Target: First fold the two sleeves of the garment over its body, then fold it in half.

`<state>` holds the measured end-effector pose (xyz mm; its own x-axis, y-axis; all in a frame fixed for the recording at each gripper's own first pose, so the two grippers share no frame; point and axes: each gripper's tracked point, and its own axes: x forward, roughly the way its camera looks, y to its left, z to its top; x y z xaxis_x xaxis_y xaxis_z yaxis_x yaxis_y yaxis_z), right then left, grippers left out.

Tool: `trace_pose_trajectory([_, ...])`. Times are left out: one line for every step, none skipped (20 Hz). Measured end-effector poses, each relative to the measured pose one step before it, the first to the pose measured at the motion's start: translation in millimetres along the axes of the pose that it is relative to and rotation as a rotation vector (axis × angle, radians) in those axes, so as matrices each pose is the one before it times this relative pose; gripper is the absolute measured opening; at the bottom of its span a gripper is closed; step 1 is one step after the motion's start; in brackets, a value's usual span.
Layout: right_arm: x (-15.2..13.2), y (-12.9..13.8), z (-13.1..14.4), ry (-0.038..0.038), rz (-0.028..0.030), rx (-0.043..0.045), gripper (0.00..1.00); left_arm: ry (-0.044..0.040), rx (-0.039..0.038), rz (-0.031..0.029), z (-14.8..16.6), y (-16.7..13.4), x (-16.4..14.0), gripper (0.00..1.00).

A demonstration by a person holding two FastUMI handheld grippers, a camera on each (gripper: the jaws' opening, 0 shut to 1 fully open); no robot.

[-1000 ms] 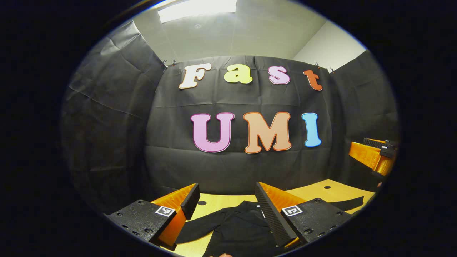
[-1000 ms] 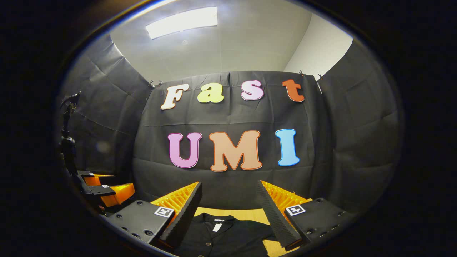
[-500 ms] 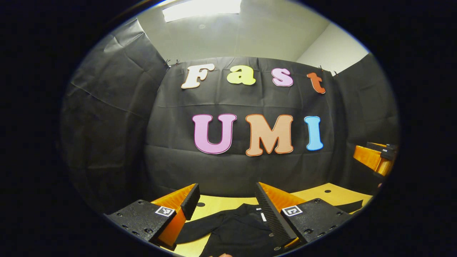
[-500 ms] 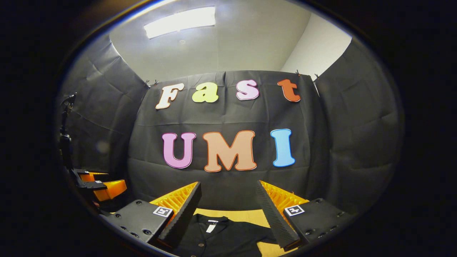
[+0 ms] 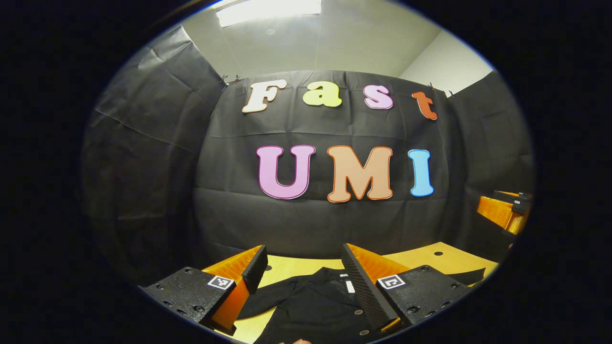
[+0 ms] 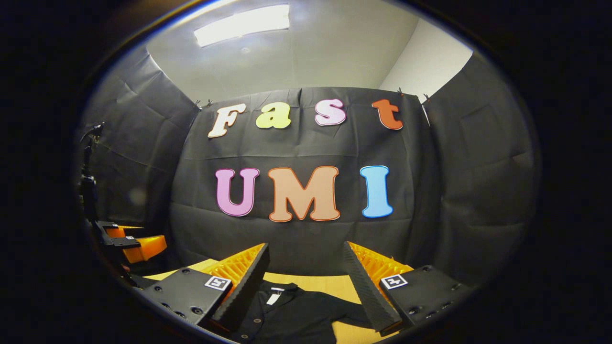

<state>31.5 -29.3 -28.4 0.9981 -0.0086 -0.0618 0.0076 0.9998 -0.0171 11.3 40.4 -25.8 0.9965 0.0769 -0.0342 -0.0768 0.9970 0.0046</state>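
Observation:
A black buttoned garment (image 5: 311,306) lies flat on the yellow wooden table (image 5: 430,258), collar toward the far wall. One sleeve (image 5: 267,296) stretches left, the other sleeve (image 5: 471,275) shows at the right. My left gripper (image 5: 303,267) hovers open above the collar area with nothing between its fingers. In the right gripper view the garment (image 6: 296,315) lies below my right gripper (image 6: 306,267), which is open and holds nothing. The right gripper (image 5: 504,210) appears at the far right of the left gripper view, and the left gripper (image 6: 131,241) at the far left of the right gripper view.
Black cloth walls close the booth behind and at both sides. Small round holes (image 5: 437,252) dot the tabletop. A dark stand (image 6: 88,191) rises at the left edge of the right gripper view. A ceiling light (image 6: 241,24) glows overhead.
Both views have tipped slightly downward, so more of the garment and table shows. Both grippers stay open and hold nothing.

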Motion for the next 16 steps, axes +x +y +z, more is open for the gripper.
trace_pose_trajectory([2.32,-7.78,-0.47,0.00001,-0.00564,-0.00662,0.97,-0.00037,0.00442,-0.00136,0.06,-2.52,0.63,0.92])
trace_pose_trajectory([2.22,-8.85,0.06,0.00325,-0.00676,-0.01062,0.97,-0.00566,0.00645,-0.0013,2.4,-2.03,0.98,0.92])
trace_pose_trajectory([2.25,-10.3,-0.75,0.00819,-0.0055,-0.01033,0.97,-0.00856,0.00571,-0.00235,3.34,-1.72,0.47,0.92])
trace_pose_trajectory([3.67,-12.67,-2.54,0.01079,-0.01164,-0.00755,0.98,-0.00866,0.00514,-0.00144,4.25,-1.94,1.29,0.93])
trace_pose_trajectory([3.46,-14.06,-2.48,0.0124,-0.01709,-0.0033,0.99,-0.0047,0.00409,-0.0007,1.07,-2.23,2.17,0.92])
trace_pose_trajectory([3.34,-15.52,-3.47,0.01639,-0.01789,-0.00012,0.98,-0.00451,0.00378,-0.00065,1.88,-2.22,2.24,0.92])
trace_pose_trajectory([3.52,-15.54,-5.53,0.01619,-0.01684,0.00125,0.98,-0.00142,0.00292,0.00155,0.83,-0.96,1.4,0.93])
trace_pose_trajectory([4.89,-14.89,-6.27,0.02078,-0.01672,-0.00232,0.98,-0.00348,0.00208,-0.00061,1.82,-2.81,1.1,0.92])
trace_pose_trajectory([4.28,-15.17,-6.86,0.02283,-0.01719,-0.00551,0.98,0.00063,0.00306,-0.00041,0.73,-3.54,1.69,0.92])
trace_pose_trajectory([4.29,-15.32,-8.38,0.02281,-0.01757,-0.00852,0.98,-0.00047,0.0046,-0.00073,0.51,-3.42,1.43,0.92])
trace_pose_trajectory([5.03,-14.23,-10.57,0.0281,-0.01402,-0.01359,0.98,0.00031,0.00554,0.00142,0.19,-3.08,1.27,0.92])
trace_pose_trajectory([3.5,-14.03,-11.03,0.0286,-0.01416,-0.01461,0.98,0.00028,0.00576,0.00188,0.53,-3.4,2.05,0.92])
trace_pose_trajectory([4.77,-12.91,-8.86,0.02272,-0.01144,-0.01101,0.98,0.00127,0.00478,0.00429,-0.34,-2.96,1.08,0.92])
trace_pose_trajectory([4.33,-11.04,-8.04,0.01922,-0.00837,-0.00418,0.98,0.00107,0.002,0.00377,0.5,-3.23,1.8,0.92])
trace_pose_trajectory([5.13,-9.52,-10.82,0.02018,-0.00264,-0.0005,0.98,0.00506,0.00036,0.00281,-2.3,-4.79,2.59,0.92])
trace_pose_trajectory([5.84,-8.2,-10.66,0.02359,-0.00178,0.00125,0.98,0.00635,0.00148,0.00198,-1.32,-4.55,1.89,0.92])
